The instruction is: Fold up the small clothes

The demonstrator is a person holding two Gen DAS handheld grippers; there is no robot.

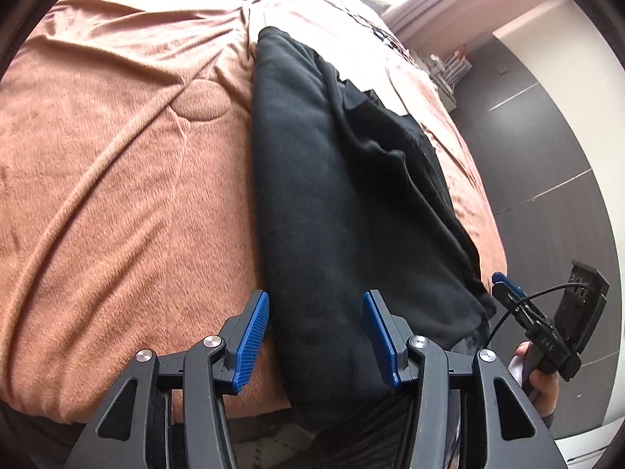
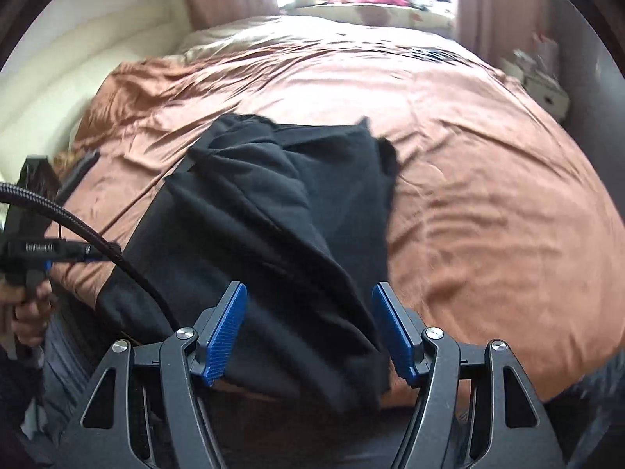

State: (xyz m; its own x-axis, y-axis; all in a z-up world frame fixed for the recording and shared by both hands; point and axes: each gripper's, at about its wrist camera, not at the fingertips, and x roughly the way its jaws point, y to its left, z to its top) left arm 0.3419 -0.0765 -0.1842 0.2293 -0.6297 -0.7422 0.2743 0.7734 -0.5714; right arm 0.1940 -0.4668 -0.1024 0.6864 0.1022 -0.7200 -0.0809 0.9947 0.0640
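Note:
A black garment [image 1: 332, 176] lies folded lengthwise in a long strip on the brown bed cover [image 1: 117, 136], with loose flaps along its right side. My left gripper [image 1: 316, 312] hovers over the near end of the strip; its jaws stand apart and the blue pads do not press the cloth. The right wrist view shows the same garment [image 2: 273, 203], creased, reaching to the bed's near edge. There my right gripper [image 2: 308, 305] is open above the near end with nothing held. A hand holds the right gripper [image 1: 508, 285] at the garment's right corner.
The brown cover [image 2: 488, 195] spreads wide on both sides of the garment. Dark floor tiles [image 1: 547, 156] and a small rack [image 1: 445, 74] lie beyond the bed's right edge. A braided cable [image 2: 117, 250] crosses the left of the right wrist view. A padded cream wall [image 2: 58, 90] stands left.

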